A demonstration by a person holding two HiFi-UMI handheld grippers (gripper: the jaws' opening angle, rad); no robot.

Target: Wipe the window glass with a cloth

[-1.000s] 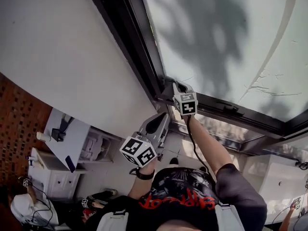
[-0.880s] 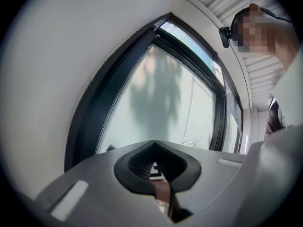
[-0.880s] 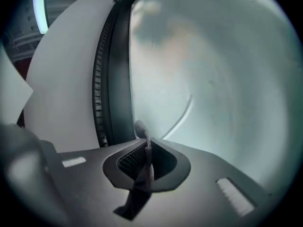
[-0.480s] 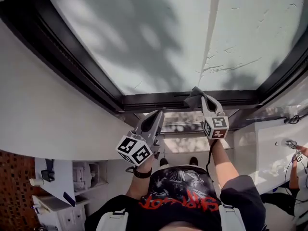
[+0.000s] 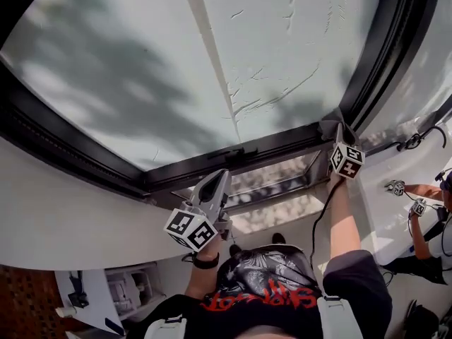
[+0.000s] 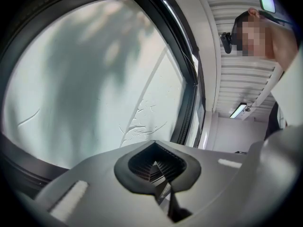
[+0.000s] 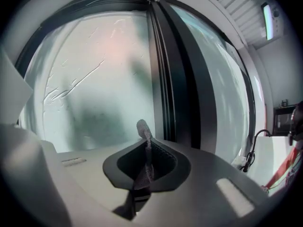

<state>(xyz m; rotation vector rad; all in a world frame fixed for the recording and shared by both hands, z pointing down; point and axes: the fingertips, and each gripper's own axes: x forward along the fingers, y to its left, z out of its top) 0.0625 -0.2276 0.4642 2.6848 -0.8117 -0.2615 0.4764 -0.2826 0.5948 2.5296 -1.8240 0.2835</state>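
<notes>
Holds the right hand-held gripper [image 5: 339, 134] raised at 2 o'clock in the head view, clenched on a grey cloth [image 5: 327, 126]. In the right gripper view, jaws pressed together on the cloth [image 7: 144, 132], with a strip of it standing up past the tips. Sets the cloth at the corner where the window glass [image 5: 212, 55] meets the dark frame [image 5: 367, 69]; cannot tell whether it touches pane or only frame.

Carries the left hand-held gripper [image 5: 218, 179] lower, at 6 o'clock, apart from the pane and pointing toward the frame's bottom rail. In the left gripper view, jaws clenched on each other with nothing between them.

Milky-looking glass, dappled with soft leaf shadows from 9 to 12 o'clock. Thin branching lines [image 5: 272, 97] at 1 o'clock, on or behind the pane, cannot tell which. Pale vertical bar [image 5: 212, 55] behind the glass at 12 o'clock.

Black cable [image 5: 321, 214] hanging from the right hand-held gripper down along the forearm. At 3 o'clock, beyond the frame, a second person's arms [image 5: 424, 193] with two more marker cubes.
</notes>
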